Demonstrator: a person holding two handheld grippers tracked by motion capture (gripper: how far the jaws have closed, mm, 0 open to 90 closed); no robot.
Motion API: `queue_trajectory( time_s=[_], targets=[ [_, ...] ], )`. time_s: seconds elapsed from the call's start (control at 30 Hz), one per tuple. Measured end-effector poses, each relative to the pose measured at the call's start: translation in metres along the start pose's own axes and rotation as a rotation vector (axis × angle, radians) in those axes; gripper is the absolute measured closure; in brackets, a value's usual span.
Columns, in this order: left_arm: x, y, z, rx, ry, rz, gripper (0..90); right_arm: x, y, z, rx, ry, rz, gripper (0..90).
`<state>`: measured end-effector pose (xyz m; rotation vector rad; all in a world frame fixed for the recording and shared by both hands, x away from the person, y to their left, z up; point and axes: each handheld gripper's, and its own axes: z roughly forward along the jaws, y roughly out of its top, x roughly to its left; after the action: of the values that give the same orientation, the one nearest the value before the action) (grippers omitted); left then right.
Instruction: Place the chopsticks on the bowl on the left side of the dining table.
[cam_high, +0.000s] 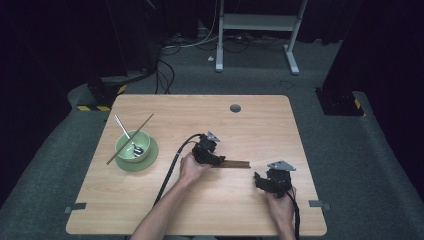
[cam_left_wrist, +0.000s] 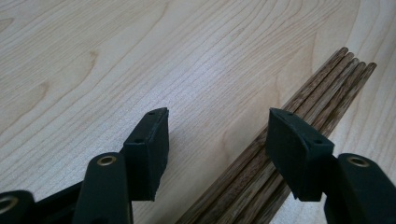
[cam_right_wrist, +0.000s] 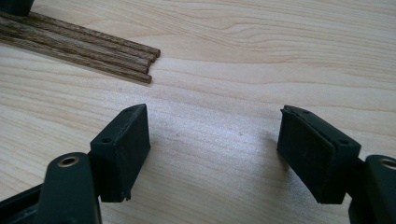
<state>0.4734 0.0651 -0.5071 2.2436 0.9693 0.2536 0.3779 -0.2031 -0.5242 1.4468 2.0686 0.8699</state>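
Note:
A bundle of several dark wooden chopsticks (cam_high: 239, 164) lies flat near the middle of the table. My left gripper (cam_high: 216, 159) stands open right over the bundle's near end; in the left gripper view the chopsticks (cam_left_wrist: 303, 112) run under the right-hand jaw, with bare wood between the jaws (cam_left_wrist: 217, 140). My right gripper (cam_high: 261, 181) is open above bare table, a little to the right of the bundle. In the right gripper view the chopsticks' tips (cam_right_wrist: 107, 53) lie at the upper left, beyond the open jaws (cam_right_wrist: 212, 140).
A green bowl (cam_high: 132, 146) on a green plate (cam_high: 150, 159) stands at the table's left, holding a metal spoon (cam_high: 128, 134) and a single chopstick (cam_high: 131, 138) leaning across it. A round grey cable hole (cam_high: 235, 108) sits near the far edge.

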Motion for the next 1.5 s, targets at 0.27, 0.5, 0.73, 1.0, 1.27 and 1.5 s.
queue_trajectory(
  time_s=[0.27, 0.5, 0.73, 1.0, 1.27, 1.5],
  targets=[
    [0.003, -0.003, 0.0, 0.005, 0.005, -0.004, 40.4, 0.0, 0.0, 0.0, 0.0, 0.0, 0.0, 24.9],
    [0.008, -0.005, -0.003, 0.004, 0.023, -0.011, 41.7, 0.0, 0.0, 0.0, 0.0, 0.0, -0.001, 24.9],
    [0.013, -0.006, -0.005, 0.013, 0.048, -0.001, 44.6, 0.0, 0.0, 0.0, 0.0, 0.0, -0.001, 24.9],
    [0.015, -0.005, -0.005, 0.023, 0.075, 0.029, 50.2, 0.0, 0.0, 0.0, 0.0, 0.0, 0.0, 24.9],
    [0.018, -0.003, -0.006, 0.038, 0.085, 0.044, 56.3, 0.0, 0.0, 0.0, 0.0, 0.0, -0.001, 24.9],
    [0.023, -0.003, -0.006, 0.034, 0.087, 0.038, 61.5, 0.0, 0.0, 0.0, 0.0, 0.0, 0.0, 24.9]
  ],
)
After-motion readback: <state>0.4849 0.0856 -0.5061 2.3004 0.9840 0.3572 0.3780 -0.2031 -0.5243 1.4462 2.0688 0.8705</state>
